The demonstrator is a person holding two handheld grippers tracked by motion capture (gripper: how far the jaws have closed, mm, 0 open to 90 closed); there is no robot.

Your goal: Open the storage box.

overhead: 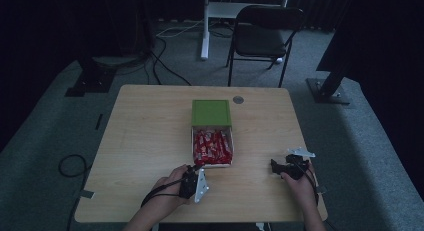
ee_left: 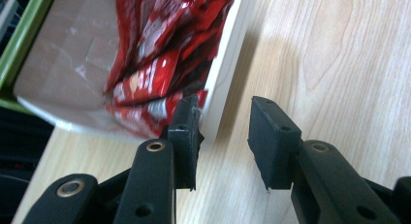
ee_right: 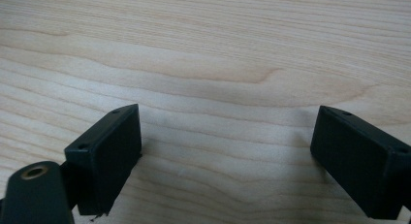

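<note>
Red sachets [overhead: 213, 146] fill a white open box [overhead: 192, 147] at the table's middle, with its green lid [overhead: 211, 112] lying just beyond it, touching the far edge. From my remote station I see the left gripper [overhead: 192, 180] at the box's near-left corner. In the left gripper view its jaws stand partly apart, gripping nothing: one jaw is against the box's white wall [ee_left: 228, 64] near the corner, the other is over bare wood beside it. I cannot tell whether that jaw touches the wall. Sachets [ee_left: 155, 54] spill toward that corner; their print is too blurred to read. The box is cut off at the top of that view.

The right gripper [overhead: 278, 166] rests on the wooden table [overhead: 145, 141], well apart from the box to its right. Its jaws are spread wide over bare wood [ee_right: 203, 64], holding nothing.

A small grey disc [overhead: 238, 99] sits near the table's far edge. A dark folding chair [overhead: 265, 31] stands beyond the table.
</note>
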